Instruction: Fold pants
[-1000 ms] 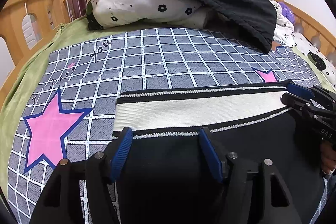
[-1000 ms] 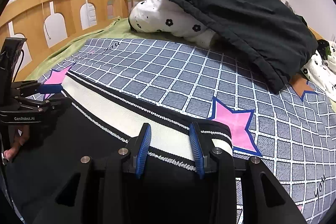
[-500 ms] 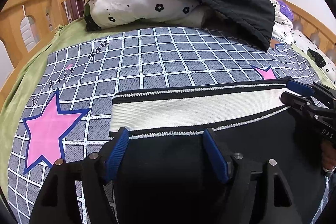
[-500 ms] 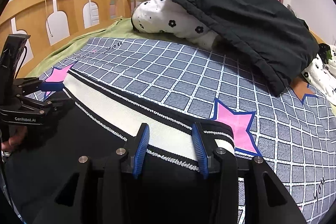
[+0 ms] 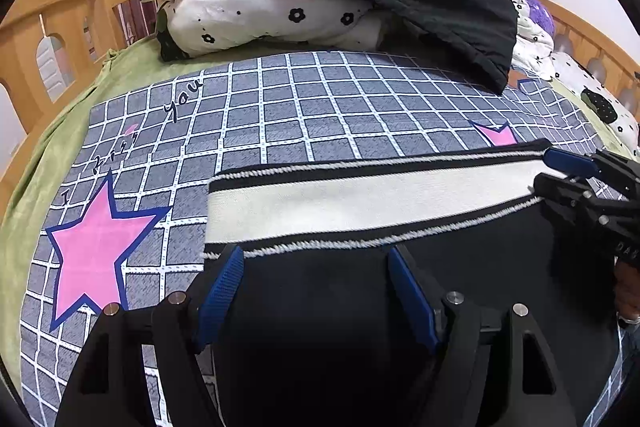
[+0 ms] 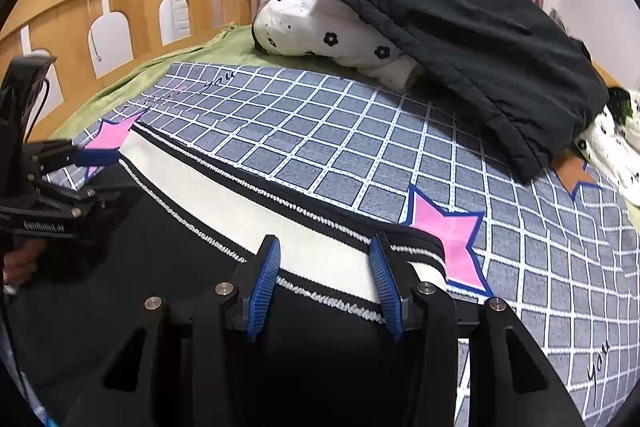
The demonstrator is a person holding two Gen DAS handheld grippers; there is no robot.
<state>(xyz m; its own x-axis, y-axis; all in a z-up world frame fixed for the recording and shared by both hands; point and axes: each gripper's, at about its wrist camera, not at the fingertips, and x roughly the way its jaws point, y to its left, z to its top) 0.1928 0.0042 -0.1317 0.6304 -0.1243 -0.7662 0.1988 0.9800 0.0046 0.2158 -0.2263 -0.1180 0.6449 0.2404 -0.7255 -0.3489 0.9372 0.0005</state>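
Evidently soft and limp, the black pants (image 5: pixel 320 307) with cream striped waistband (image 5: pixel 360 203) suit corner grips there, where left hand-held gripper (image 5: pixel 316 291) and right hand-held gripper (image 6: pixel 324 287), just widening, stand open.
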